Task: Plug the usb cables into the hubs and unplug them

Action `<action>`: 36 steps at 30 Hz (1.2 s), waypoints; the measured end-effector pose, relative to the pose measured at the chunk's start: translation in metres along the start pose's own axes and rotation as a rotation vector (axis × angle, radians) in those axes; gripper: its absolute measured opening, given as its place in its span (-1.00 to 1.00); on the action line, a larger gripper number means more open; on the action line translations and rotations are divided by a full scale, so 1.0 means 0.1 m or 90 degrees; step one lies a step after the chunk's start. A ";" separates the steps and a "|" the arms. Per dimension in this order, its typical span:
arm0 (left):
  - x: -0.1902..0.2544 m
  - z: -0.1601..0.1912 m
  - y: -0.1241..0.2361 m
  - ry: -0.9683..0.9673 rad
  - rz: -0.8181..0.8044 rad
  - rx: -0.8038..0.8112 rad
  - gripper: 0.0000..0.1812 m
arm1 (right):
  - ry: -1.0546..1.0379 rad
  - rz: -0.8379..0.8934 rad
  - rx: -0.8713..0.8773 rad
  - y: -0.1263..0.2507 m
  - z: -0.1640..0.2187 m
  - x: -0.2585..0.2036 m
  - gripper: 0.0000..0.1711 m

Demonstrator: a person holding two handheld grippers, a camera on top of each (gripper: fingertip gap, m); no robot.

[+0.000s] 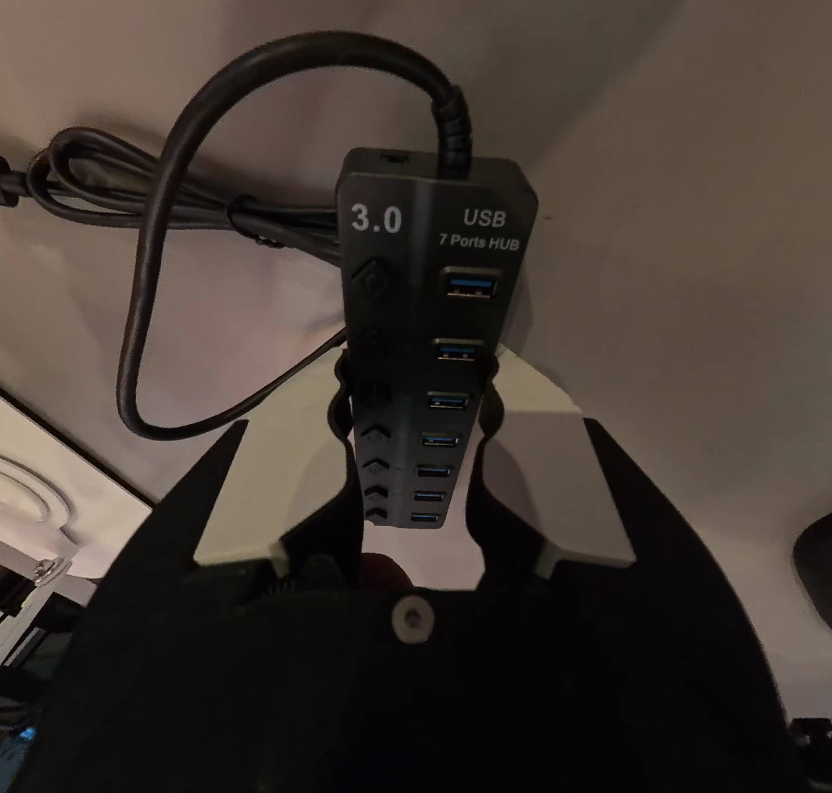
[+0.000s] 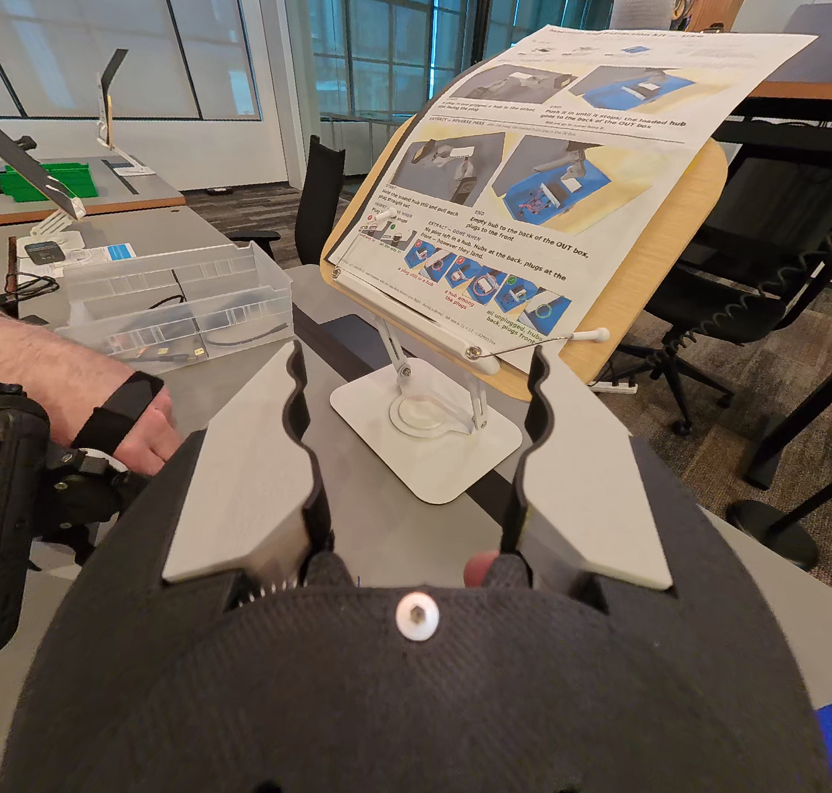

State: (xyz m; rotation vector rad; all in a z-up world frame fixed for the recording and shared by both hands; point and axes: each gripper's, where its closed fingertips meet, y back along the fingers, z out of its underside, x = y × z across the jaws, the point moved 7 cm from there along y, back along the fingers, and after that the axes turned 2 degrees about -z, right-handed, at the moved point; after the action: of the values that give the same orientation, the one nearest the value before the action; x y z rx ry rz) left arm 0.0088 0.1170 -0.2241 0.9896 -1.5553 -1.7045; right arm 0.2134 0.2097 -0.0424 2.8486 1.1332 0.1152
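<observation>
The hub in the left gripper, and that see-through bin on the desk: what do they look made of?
The hub: apparently matte black moulded plastic, dull sheen, rounded edges, metal-lined ports with blue inserts. Its cord looks rubbery, bending in a smooth loop. The bin: clear, slightly frosted rigid plastic; the cables inside show through its walls.

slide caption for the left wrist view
Left gripper clamps a black multi-port usb hub, ports empty, its black cable looping behind.
</observation>
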 end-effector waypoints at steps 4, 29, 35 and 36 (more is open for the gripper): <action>0.04 0.01 0.00 0.008 -0.010 0.019 -0.27 | -0.002 -0.001 0.001 0.00 0.00 0.01 0.14; 0.60 2.65 1.48 0.345 -0.289 -0.012 -0.52 | 0.010 -0.010 -0.018 -0.08 0.03 -0.07 0.14; 0.88 3.41 1.22 0.449 -0.272 -0.063 -0.56 | 0.011 -0.014 -0.032 -0.15 0.08 -0.10 0.14; 0.91 3.49 1.14 0.453 -0.272 -0.069 -0.56 | 0.008 -0.016 -0.034 -0.16 0.10 -0.09 0.14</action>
State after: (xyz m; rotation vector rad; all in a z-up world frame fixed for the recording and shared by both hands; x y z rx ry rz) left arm -0.3400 0.2116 -0.1128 1.7202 -0.8183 -1.4234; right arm 0.1968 0.2143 -0.0541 2.7900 1.1495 0.1608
